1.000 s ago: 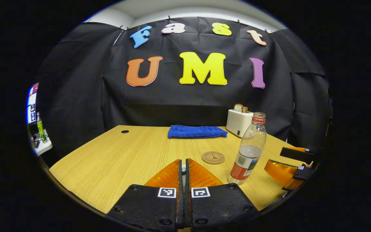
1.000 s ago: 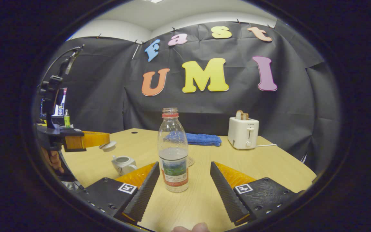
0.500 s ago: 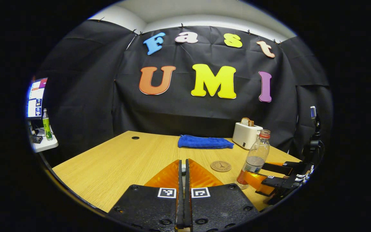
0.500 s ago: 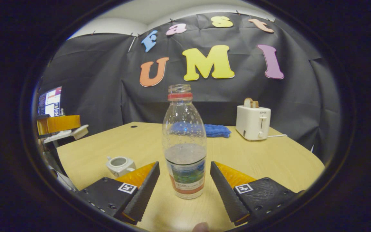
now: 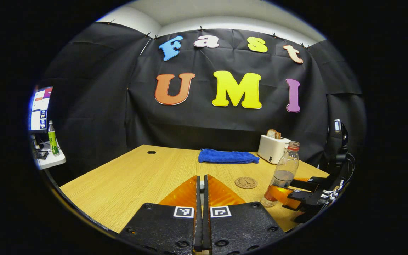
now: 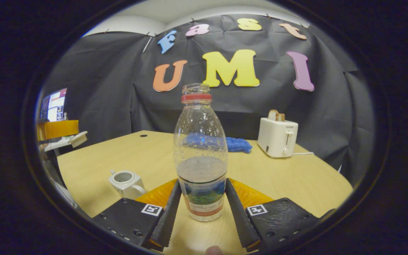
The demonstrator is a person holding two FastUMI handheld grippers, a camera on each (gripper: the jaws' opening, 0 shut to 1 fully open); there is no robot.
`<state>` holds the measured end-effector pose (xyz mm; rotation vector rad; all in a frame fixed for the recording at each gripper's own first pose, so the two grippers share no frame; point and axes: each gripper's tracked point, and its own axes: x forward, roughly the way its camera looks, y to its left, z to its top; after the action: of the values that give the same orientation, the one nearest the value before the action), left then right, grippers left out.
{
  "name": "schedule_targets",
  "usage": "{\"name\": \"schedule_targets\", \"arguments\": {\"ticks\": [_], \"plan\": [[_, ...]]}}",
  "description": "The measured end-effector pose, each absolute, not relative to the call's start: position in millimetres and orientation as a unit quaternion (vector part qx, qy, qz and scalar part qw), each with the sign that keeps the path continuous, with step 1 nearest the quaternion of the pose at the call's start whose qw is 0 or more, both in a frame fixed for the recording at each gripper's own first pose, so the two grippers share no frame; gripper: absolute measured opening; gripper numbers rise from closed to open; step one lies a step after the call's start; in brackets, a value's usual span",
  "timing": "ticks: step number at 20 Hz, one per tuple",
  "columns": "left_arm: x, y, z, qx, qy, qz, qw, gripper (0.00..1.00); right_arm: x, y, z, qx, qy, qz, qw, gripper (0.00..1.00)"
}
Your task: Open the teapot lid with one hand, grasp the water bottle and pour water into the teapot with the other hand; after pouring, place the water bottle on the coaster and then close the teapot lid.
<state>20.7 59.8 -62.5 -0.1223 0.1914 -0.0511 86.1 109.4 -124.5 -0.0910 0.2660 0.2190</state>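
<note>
The clear water bottle point(image 6: 200, 170), uncapped and partly filled, stands upright on the table with my right gripper point(image 6: 203, 184) shut on its labelled lower half. In the left gripper view the same bottle point(image 5: 283, 175) and right gripper point(image 5: 289, 193) sit at the right. The white teapot point(image 6: 126, 179) stands open to the left of the bottle. My left gripper point(image 5: 201, 179) is shut; a small grey knob shows between its fingers. In the right gripper view the left gripper point(image 6: 60, 129) holds the white lid point(image 6: 78, 139) high above the table's left edge. The round coaster point(image 5: 245, 182) lies just left of the bottle.
A white toaster point(image 6: 277, 137) with bread stands at the back right, its cord trailing right. A folded blue towel point(image 5: 228, 156) lies at the back of the wooden table point(image 5: 136, 177). Off the table's left side are a shelf with a green bottle point(image 5: 52, 141) and a monitor point(image 5: 37, 108).
My right gripper moved in around the bottle and shut on it. My left gripper, lid in its fingers, lifted and drew back from the table.
</note>
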Motion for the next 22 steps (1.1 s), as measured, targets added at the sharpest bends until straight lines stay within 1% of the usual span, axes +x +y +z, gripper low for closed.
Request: {"name": "schedule_targets", "arguments": {"ticks": [3, 5, 9, 15, 22], "plan": [[20, 62, -65, -0.060, 0.100, -0.027, 0.993, 0.03, 91, 106, -117, -0.161, 0.116, 0.104, 0.975, 0.71], [20, 65, -62, -0.060, 0.097, -0.027, 0.993, 0.03, 97, 104, -110, -0.242, 0.096, 0.094, 0.961, 0.71], [18, 75, -61, -0.060, 0.097, -0.022, 0.993, 0.03, 109, 106, -110, -0.390, 0.070, 0.085, 0.914, 0.71], [16, 97, -63, -0.058, 0.100, -0.008, 0.993, 0.03, 123, 111, -120, -0.520, 0.046, 0.090, 0.848, 0.72], [12, 116, -65, -0.062, 0.101, 0.005, 0.993, 0.03, 126, 121, -113, -0.618, -0.002, 0.087, 0.781, 0.71]]}}
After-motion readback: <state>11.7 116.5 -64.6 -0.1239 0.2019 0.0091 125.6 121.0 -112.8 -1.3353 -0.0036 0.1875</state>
